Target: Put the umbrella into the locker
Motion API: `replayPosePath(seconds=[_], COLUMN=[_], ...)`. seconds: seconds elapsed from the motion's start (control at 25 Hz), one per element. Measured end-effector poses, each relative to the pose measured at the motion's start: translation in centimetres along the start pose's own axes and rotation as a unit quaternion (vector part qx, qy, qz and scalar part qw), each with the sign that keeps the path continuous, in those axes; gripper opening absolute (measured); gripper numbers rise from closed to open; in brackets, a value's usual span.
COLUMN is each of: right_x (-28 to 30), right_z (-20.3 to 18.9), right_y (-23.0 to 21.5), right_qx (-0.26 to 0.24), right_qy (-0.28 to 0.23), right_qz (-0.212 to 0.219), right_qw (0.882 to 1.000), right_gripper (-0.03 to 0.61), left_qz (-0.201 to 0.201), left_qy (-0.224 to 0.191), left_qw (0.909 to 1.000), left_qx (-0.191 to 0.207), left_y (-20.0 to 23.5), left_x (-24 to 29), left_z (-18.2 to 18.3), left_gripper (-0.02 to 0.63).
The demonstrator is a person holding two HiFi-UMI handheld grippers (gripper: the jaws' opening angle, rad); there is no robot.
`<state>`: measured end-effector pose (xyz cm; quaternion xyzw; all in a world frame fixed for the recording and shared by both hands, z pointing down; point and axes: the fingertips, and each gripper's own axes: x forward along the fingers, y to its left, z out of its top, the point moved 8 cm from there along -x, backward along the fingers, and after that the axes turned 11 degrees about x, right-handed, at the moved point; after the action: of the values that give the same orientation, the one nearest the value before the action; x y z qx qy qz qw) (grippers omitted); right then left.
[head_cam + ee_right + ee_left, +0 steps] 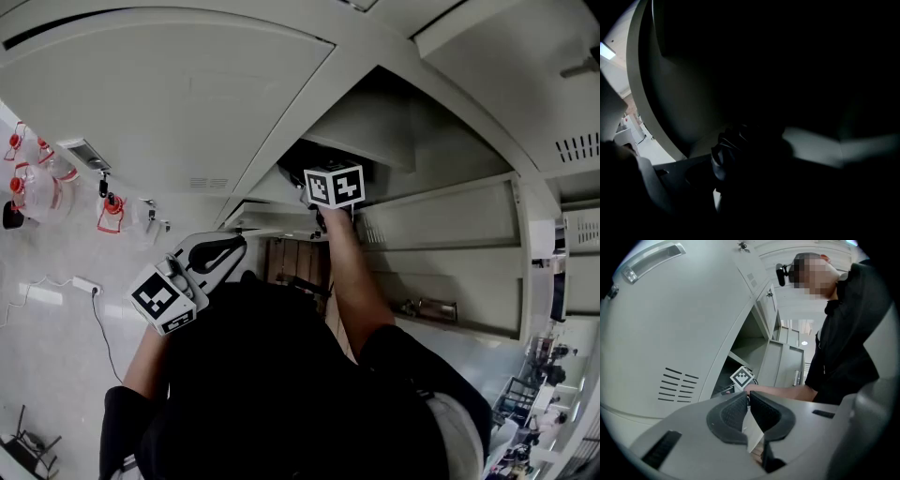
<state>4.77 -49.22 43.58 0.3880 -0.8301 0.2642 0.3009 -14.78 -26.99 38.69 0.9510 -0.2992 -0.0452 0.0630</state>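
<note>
In the head view, the right gripper (330, 180) reaches arm-deep into an open compartment of the locker (441, 220), its marker cube at the dark mouth. The left gripper (228, 251) is held back by the body, well apart from the locker.

In the left gripper view, its pads meet at the tips with nothing between them.

The right gripper view is very dark. We make out the pleated folds of a folded umbrella (727, 149) lying inside the compartment, with the jaws spread wide either side and no pad seen pressing on it.

We judge the umbrella light, with soft, slippery cloth over a stiff shaft and ribs. Any further hold is best taken across the middle of the bundle, squeezing through to the shaft.
</note>
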Motion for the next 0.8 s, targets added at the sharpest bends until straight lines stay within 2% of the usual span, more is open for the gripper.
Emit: replayPosePath(seconds=[0.44, 0.64, 0.8], right_x=[-1.8, -4.2, -7.0], right_z=[-0.4, -0.1, 0.4], right_y=[0.2, 0.8, 2.0], right_qx=[0.029, 0.019, 0.018], right_qy=[-0.034, -0.077, -0.128], right_qz=[-0.003, -0.022, -0.024], right_qw=[0.999, 0.997, 0.991], right_gripper=[0.281, 0.281, 0.262], left_qz=[-0.008, -0.024, -0.053], left_qy=[0.007, 0.009, 0.011], left_qw=[0.9999, 0.9997, 0.9985], left_qx=[0.001, 0.002, -0.001], left_y=[0.4, 0.8, 1.1], left_x=[-0.8, -1.0, -0.7], left_z=[0.2, 0.5, 0.3], left_gripper=[0.02, 0.02, 0.02])
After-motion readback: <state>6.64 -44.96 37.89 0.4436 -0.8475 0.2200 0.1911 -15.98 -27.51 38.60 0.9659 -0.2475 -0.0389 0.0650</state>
